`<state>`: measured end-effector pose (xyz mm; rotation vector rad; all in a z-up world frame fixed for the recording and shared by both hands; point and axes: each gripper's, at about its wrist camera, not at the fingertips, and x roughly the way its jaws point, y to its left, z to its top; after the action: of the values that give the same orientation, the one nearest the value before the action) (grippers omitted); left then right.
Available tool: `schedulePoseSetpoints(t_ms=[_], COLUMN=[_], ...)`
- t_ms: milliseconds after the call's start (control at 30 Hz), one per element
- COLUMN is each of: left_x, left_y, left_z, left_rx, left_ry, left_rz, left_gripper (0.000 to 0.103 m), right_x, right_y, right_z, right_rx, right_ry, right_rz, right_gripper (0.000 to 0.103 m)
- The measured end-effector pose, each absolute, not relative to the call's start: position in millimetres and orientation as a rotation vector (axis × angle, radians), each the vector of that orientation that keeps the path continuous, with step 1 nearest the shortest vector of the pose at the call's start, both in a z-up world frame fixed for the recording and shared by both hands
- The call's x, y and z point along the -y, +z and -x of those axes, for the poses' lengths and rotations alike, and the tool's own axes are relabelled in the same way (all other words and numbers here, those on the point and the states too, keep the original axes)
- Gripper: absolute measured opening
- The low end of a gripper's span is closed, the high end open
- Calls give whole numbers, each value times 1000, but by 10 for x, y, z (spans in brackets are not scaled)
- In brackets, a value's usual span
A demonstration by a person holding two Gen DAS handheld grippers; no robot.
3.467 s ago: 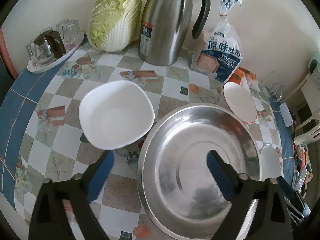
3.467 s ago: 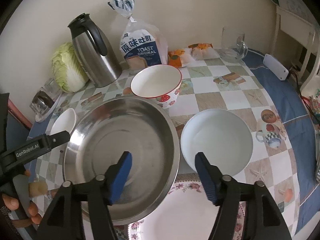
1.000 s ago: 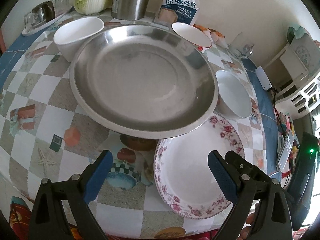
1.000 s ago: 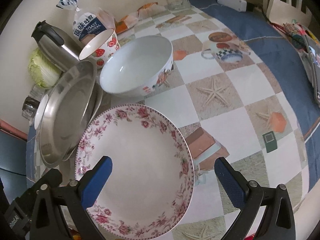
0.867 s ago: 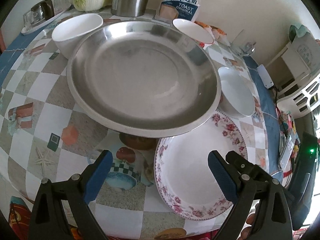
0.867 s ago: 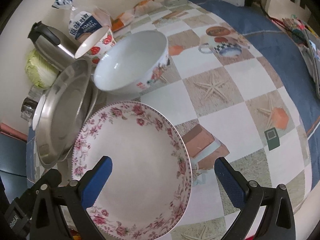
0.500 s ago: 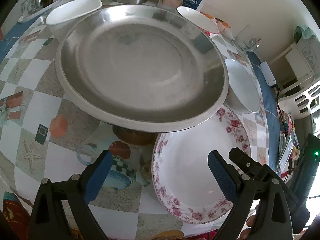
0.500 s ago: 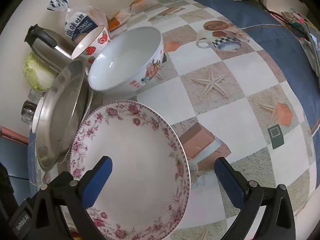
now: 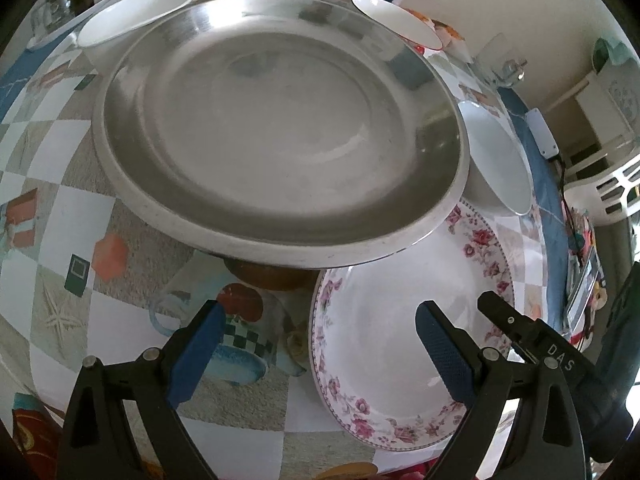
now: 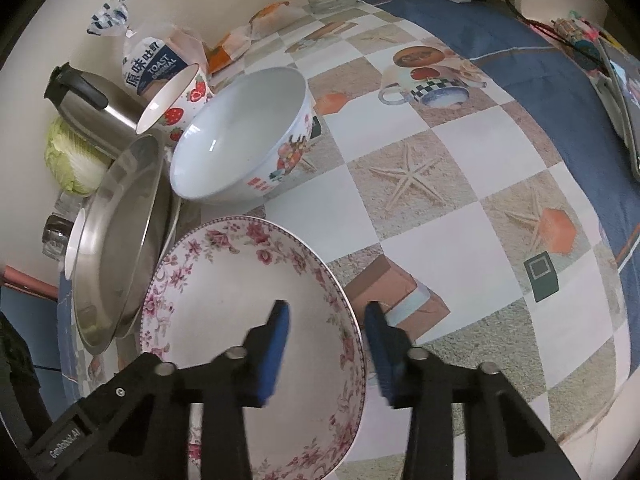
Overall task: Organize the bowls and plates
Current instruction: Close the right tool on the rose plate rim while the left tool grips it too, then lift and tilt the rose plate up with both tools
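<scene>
- The checkered tabletop carries everything; the dishes crowd its near-left part, by the edge closest to you.
- The big round stainless-steel pan is the largest dish. Its near rim overhangs the far rim of the round white plate with the pink flower border, so that plate probably has to slide out toward you or tilt before it lifts.
- The flowered plate lies at the near edge of the tabletop, just below both claws. Your right gripper is the nearer one: the plate's right rim runs up between its blue pads, one pad over the plate's well, the other outside the rim.
- The right jaws are closing on that rim, but a gap shows on both sides, so they do not yet clamp it.
- Your left gripper hangs with its jaws wide apart and empty, straddling the plate's left rim from above.
- The white bowl with the fruit print sits beyond the plate, touching the pan's far-right side.
- The smaller strawberry-print bowl stands behind it, toward the far edge.
- A plain white bowl is at the pan's far-left side.
</scene>
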<state>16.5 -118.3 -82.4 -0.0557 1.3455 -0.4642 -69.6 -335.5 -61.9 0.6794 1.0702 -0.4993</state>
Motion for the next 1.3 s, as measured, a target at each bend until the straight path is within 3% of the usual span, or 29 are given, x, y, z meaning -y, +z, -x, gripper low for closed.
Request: schedulePoseSetpoints(t_ms=[33,67,133,200,400,633,700,1300], left_x=[1200,1236,1261,1274,1303,1294,1319,1653], left_y=[-825,-830,-856,-911,-947,-970,-981,-1007], left_z=[-167,-163,-164,-171,-214,-210,-209,-14], left_rx=[-1347,-1349,-1368,-1395,-1393,-1368,-1371,-1393], left_ry=[-463,-460,-465,-466,-464,-456,-473,-585], left_rz=[46,44,47,52,68,59,75,6], left_gripper=[95,88,69,52,30,27,21,20], right_x=[3371,3388,3415,3424,3410,3423,3430,3772], right_y=[-620,-620,-628,-631,-635,-638,-644,-688], right_z=[711,722,748,769,749,773,787,1230], right_rx=[-1068,-1067,-1067,-1060,-1062,-1066,-1068,-1005], right_ry=[-503,-506,-520,-518,-517,-505,-494,-450], right_rz=[-687,-694,-703,-722,-724,-731,-735,-876], right_gripper=[30,29,21,20,20,20,21,16])
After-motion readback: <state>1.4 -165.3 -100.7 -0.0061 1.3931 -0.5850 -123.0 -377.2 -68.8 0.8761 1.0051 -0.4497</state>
